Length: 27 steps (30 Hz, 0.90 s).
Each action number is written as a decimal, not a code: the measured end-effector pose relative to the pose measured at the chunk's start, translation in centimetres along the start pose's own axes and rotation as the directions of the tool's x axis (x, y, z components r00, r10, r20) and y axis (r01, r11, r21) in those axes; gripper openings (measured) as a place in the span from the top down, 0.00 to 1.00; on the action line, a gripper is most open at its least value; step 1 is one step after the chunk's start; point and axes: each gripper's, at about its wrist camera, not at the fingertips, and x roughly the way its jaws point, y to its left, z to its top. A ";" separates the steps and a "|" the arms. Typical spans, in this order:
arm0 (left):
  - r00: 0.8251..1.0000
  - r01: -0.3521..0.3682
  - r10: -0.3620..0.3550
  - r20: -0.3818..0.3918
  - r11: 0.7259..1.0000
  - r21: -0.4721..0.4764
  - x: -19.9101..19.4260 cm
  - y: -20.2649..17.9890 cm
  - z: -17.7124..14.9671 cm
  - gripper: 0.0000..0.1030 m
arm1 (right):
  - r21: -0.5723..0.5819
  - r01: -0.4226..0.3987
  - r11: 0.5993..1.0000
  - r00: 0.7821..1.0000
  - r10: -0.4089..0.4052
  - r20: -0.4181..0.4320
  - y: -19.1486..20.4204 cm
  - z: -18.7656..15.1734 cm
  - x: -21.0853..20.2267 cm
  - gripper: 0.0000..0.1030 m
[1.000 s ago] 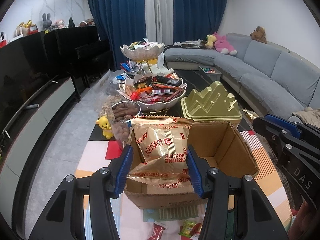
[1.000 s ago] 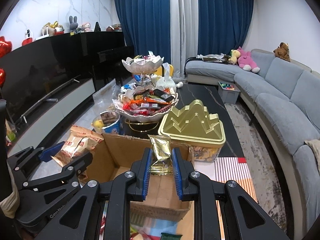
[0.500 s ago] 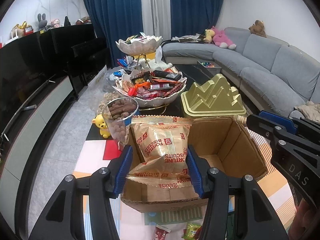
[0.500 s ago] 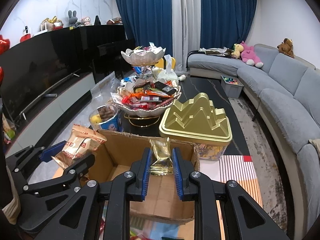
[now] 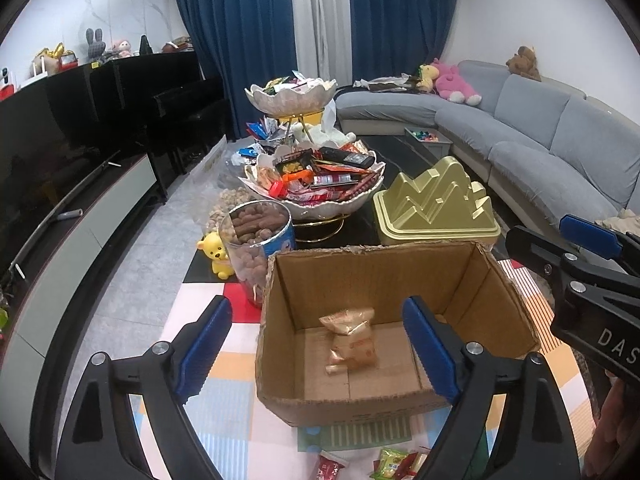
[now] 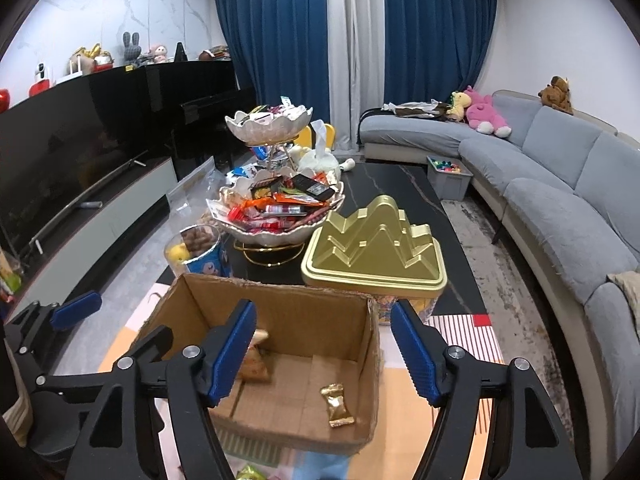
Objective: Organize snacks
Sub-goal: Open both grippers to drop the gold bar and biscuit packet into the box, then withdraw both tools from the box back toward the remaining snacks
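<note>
Two grippers hang over one open cardboard box (image 5: 384,280), and both stand wide with nothing between their fingers. Far right in the scene, the grey sofa (image 6: 560,168) is the biggest thing, curving along the wall with plush toys on it. The dark coffee table (image 6: 400,184) runs from far to near in the middle, its near end covered by a bright patterned mat (image 5: 192,304). The cardboard box sits on that mat at the near end, top open, its floor mostly bare. Just beyond the box on the right stands a gold mountain-shaped tin (image 6: 376,240); to the left of the tin, a two-tier white bowl stand (image 5: 316,204) is piled with wrapped snacks. Beside the box's far left corner is a clear tub of brown nuts (image 5: 260,236), with a small yellow bear figure (image 5: 216,258) next to it.

The left gripper (image 5: 316,344) is spread wide across the box's near left side. The right gripper (image 6: 324,350) is likewise spread wide above the box's near right part.

Inside the box, the fortune biscuits packet (image 5: 352,340) lies on the floor toward the left. The small gold snack packet (image 6: 337,405) lies on the floor near the right wall, apart from the other packet.
</note>
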 end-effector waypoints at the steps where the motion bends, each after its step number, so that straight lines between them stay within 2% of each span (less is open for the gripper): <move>1: 1.000 -0.001 0.001 0.003 1.000 0.001 -0.2 0.0 0.0 0.15 | 0.000 0.000 1.000 1.000 0.000 0.003 0.0 0.0 0.0 0.32; 12: 0.999 -0.014 0.014 0.032 1.000 -0.012 -2.2 0.4 0.5 0.10 | 0.015 0.015 1.000 1.000 -0.015 0.014 -0.1 0.3 -1.8 0.32; 15: 0.999 -0.019 0.019 0.042 1.000 -0.011 -2.9 0.5 0.4 0.07 | 0.020 0.022 1.000 1.000 -0.023 0.020 -0.2 0.2 -2.4 0.27; 25: 0.998 -0.033 0.033 0.053 0.999 -0.006 -4.5 0.5 -0.4 0.04 | 0.045 0.045 0.998 0.999 -0.045 0.008 -0.7 -0.6 -4.1 0.24; 27: 0.998 -0.035 0.036 0.057 0.999 -0.005 -4.8 0.5 -0.6 0.03 | 0.050 0.050 0.997 0.999 -0.051 0.001 -0.7 -0.9 -4.5 0.20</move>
